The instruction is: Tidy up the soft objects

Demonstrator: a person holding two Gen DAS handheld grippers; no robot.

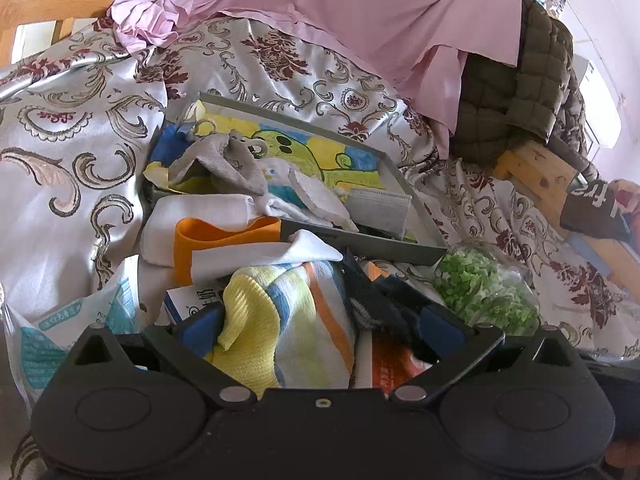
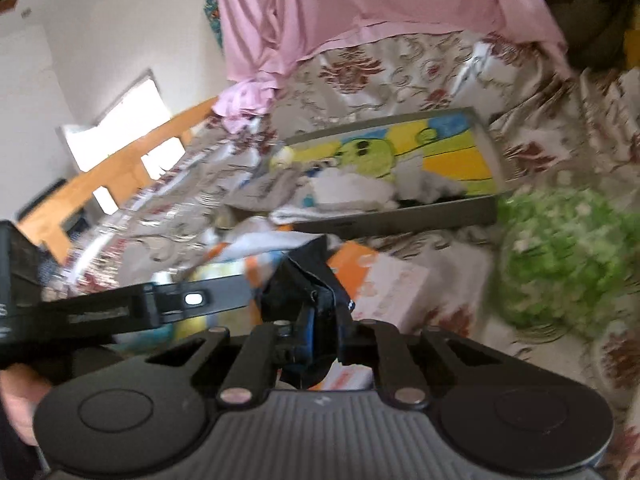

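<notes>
A grey tray (image 1: pixel 404 184) with a cartoon picture on its floor lies on the bed and holds a grey cloth (image 1: pixel 228 160), white cloths and a face mask (image 1: pixel 378 206). It also shows in the right wrist view (image 2: pixel 400 222). In front of it lies a pile: a striped yellow, blue and orange towel (image 1: pixel 288 320), a white and orange cloth (image 1: pixel 216 236) and a dark sock (image 1: pixel 384 304). My left gripper (image 1: pixel 320 332) is open around the striped towel. My right gripper (image 2: pixel 320 316) is shut on a dark navy cloth (image 2: pixel 308 268), held above the pile.
A bag of green pieces (image 1: pixel 484 288) lies right of the pile. A pink sheet (image 1: pixel 340 12) and an olive quilted jacket (image 1: pixel 516 96) hang at the back. The patterned satin bedspread (image 1: pixel 72 140) covers the bed. Wooden bed frame (image 1: pixel 540 168) stands at right.
</notes>
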